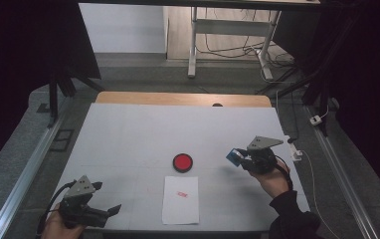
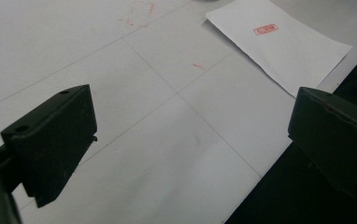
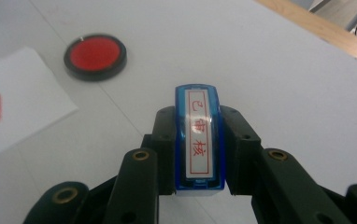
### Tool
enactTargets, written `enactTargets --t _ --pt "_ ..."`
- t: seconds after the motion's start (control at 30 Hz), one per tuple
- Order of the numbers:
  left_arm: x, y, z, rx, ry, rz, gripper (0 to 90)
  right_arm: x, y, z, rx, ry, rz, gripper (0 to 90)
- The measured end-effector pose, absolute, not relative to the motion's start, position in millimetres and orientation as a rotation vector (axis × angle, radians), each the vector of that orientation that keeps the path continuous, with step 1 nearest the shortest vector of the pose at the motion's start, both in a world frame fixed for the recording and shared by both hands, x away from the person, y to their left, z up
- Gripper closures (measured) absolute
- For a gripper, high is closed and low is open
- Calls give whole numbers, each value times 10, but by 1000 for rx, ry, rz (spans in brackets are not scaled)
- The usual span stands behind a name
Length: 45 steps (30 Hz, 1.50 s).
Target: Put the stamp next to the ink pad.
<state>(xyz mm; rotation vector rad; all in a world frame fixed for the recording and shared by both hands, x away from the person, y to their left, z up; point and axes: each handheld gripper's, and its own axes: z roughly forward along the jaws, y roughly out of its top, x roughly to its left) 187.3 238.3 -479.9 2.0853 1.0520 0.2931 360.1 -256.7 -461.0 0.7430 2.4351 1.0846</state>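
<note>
— Gripping anything, that right claw (image 3: 200, 186)?

— Yes. Its two black jaws are clamped on the long sides of a blue stamp (image 3: 200, 140), whose white label with red characters faces the right gripper view. From the high view the right claw (image 1: 241, 158) hangs above the right part of the desk (image 1: 128, 129), the stamp (image 1: 235, 156) sticking out of it toward the left, clear of the surface.

— And the ink pad?

— A round black pad with a red centre (image 1: 182, 162) lies near the middle of the desk, to the left of the stamp and apart from it. In the right gripper view the ink pad (image 3: 95, 56) sits at the upper left.

— What about the paper?

— A white sheet (image 1: 180, 199) lies just on the near side of the ink pad, close to the desk's near edge, with a small red stamp mark (image 1: 181, 194) in its upper half. The left gripper view shows the sheet (image 2: 284, 51) and the mark (image 2: 265, 30) at the upper right.

— The left claw?

— It is low at the near left corner of the desk. The left claw (image 1: 112, 209) stands wide, jaws far apart, bare desk between them.
</note>
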Motion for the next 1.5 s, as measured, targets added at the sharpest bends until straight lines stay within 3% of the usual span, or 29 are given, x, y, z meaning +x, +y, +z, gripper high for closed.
enactTargets --t 0.77,1.03,1.37,1.47,1.5 --pt "1879 2380 -4804 2090 1047 281 23 3742 -2491 -4946 764 2529 992 686" --pt "1881 2385 -4802 2088 1048 280 24 3742 -2511 -4909 805 2493 1026 542" --pt "1868 2408 -4802 2072 1056 272 12 3696 -2508 -4788 880 2446 1036 166" --pt "1836 2386 -4786 2090 1048 279 1 3739 -2477 -4757 1014 2466 1124 66" --pt "1829 2352 -4799 2128 1048 302 2 3740 -2451 -4748 1012 2491 1111 69"
